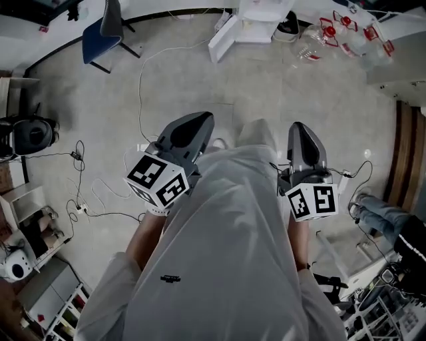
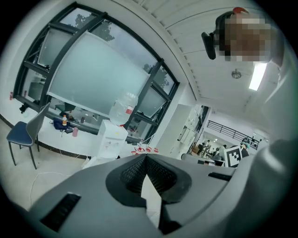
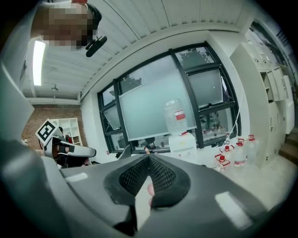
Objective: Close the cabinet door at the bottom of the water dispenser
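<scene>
Water dispenser (image 1: 261,14) stands well ahead across the floor (image 1: 266,86), under the windows (image 2: 93,79), bottom cabinet door (image 1: 221,38) swung open. Left tool (image 1: 200,121) and right tool (image 1: 301,128) both closed, empty.

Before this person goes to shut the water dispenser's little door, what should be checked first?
1. Door needing shutting: ok, the cabinet door stands swung out from the water dispenser.
2. Grippers free: ok, left gripper and right gripper are shut on nothing.
3. Door within reach: not ok, it is far ahead.
4. Tripping: ok, the cable runs off to the left.
5. Spare bottles clear of door: ok, they sit on the dispenser's other side.
</scene>
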`<state>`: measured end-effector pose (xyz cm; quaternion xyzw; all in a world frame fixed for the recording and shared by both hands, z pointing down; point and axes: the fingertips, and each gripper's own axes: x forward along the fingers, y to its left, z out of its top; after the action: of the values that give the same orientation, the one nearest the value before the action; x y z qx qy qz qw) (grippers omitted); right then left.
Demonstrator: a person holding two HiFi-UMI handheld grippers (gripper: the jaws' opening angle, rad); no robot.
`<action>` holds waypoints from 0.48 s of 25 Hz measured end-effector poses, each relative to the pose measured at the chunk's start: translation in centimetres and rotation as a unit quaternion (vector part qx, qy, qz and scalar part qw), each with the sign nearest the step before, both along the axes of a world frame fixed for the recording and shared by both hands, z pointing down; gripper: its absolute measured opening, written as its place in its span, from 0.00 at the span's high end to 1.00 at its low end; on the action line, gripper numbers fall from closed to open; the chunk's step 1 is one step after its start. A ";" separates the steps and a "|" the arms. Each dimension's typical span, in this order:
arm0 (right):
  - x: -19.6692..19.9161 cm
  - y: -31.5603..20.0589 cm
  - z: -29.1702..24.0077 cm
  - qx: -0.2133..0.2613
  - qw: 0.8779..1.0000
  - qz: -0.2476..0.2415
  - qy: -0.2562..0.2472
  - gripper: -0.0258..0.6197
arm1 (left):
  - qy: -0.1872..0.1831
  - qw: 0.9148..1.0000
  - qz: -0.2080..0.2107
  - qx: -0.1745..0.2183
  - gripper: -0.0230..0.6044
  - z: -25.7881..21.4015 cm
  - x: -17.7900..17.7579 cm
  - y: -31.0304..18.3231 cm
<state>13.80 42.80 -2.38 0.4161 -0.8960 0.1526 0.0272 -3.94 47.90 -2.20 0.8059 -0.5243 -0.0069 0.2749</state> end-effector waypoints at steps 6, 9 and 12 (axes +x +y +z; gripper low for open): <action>-2.7 -2.8 1.0 -0.017 0.999 -0.028 0.016 0.95 | 0.004 1.000 -0.007 -0.007 0.96 0.1 -2.4 -3.7; -4.7 -5.4 1.6 -0.015 0.999 -0.046 0.025 0.95 | 0.005 1.000 -0.012 -0.021 0.96 1.1 -3.5 -6.0; -5.9 -9.0 2.2 -0.020 0.998 -0.053 0.021 0.95 | 0.013 0.999 -0.021 -0.032 0.96 1.5 -4.5 -9.1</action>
<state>7.86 33.81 -0.19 0.3701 -0.9129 0.1601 0.0628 -8.47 38.80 -0.72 0.7856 -0.5371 -0.0065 0.3071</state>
